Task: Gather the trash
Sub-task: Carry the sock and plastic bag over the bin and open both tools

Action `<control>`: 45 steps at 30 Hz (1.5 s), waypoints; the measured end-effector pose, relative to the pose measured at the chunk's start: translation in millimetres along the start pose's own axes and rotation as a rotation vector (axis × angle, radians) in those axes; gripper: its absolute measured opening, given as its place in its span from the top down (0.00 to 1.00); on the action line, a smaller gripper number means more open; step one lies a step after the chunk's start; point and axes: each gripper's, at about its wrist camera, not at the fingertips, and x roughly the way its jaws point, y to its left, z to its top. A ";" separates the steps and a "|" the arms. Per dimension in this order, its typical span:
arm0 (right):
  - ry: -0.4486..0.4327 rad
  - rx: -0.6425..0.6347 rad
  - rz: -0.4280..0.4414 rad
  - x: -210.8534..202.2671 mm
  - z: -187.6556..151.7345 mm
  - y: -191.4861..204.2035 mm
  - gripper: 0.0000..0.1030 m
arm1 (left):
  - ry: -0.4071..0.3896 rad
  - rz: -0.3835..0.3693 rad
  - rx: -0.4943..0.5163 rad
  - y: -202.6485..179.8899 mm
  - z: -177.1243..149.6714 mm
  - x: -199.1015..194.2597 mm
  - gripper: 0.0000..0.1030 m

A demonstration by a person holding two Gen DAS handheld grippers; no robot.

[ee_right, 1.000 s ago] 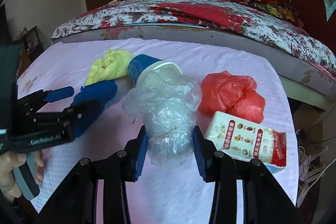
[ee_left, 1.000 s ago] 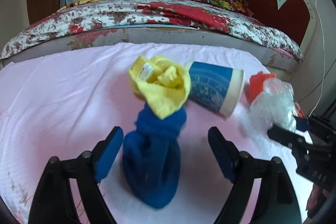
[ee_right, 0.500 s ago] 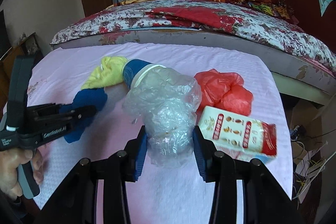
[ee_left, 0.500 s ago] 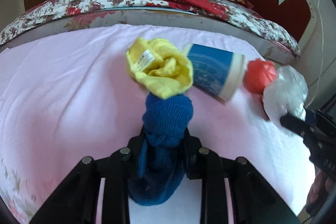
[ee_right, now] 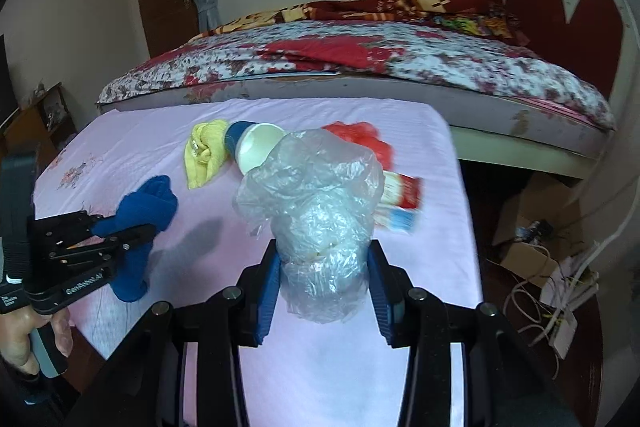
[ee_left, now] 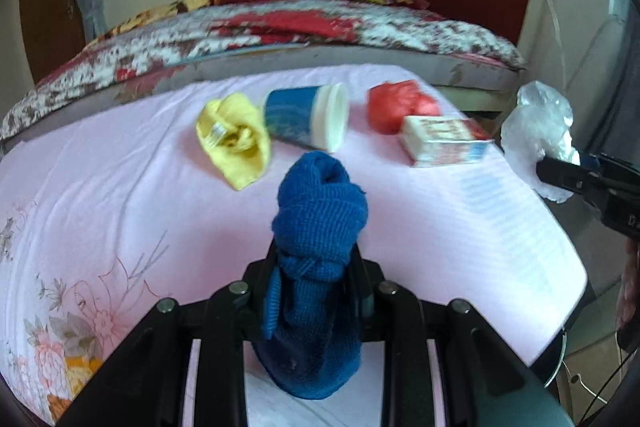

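My left gripper point(ee_left: 316, 291) is shut on a rolled blue sock point(ee_left: 320, 211), lifted off the pink-covered table point(ee_left: 100, 195). The same sock point(ee_right: 144, 207) and left gripper point(ee_right: 116, 231) show at the left of the right wrist view. My right gripper point(ee_right: 324, 279) is shut on a crumpled clear plastic bag point(ee_right: 316, 203), held above the table; that bag point(ee_left: 536, 131) hangs at the right edge in the left wrist view. On the table lie a yellow sock point(ee_left: 236, 139), a blue paper cup point(ee_left: 308, 115) on its side, a red plastic bag point(ee_left: 396, 103) and a small carton point(ee_left: 444, 143).
A bed point(ee_right: 360, 63) with a floral cover runs behind the table, its red headboard point(ee_right: 568, 15) at the right. Cardboard and tangled cables point(ee_right: 552, 267) lie on the floor to the right of the table. A hand point(ee_right: 24, 339) grips the left handle.
The left jaws closed on the blue sock and lifted it back, away from the yellow sock. The right gripper pulled back and up with the clear bag. The other items stayed in place.
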 end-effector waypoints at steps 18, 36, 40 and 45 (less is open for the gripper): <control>-0.091 0.065 -0.046 -127.1 -68.9 -45.4 0.58 | -0.095 -0.082 0.060 -86.0 -33.8 -68.6 0.73; -0.080 0.179 -0.147 -183.4 -141.9 -124.1 0.58 | -0.046 -0.236 0.212 -207.0 -60.0 -69.0 0.73; -0.057 0.193 -0.172 -186.5 -156.8 -136.9 0.58 | -0.027 -0.267 0.241 -231.0 -67.2 -65.6 0.73; -0.008 0.203 -0.186 -185.9 -183.0 -153.1 0.58 | 0.012 -0.305 0.288 -261.1 -82.7 -60.6 0.73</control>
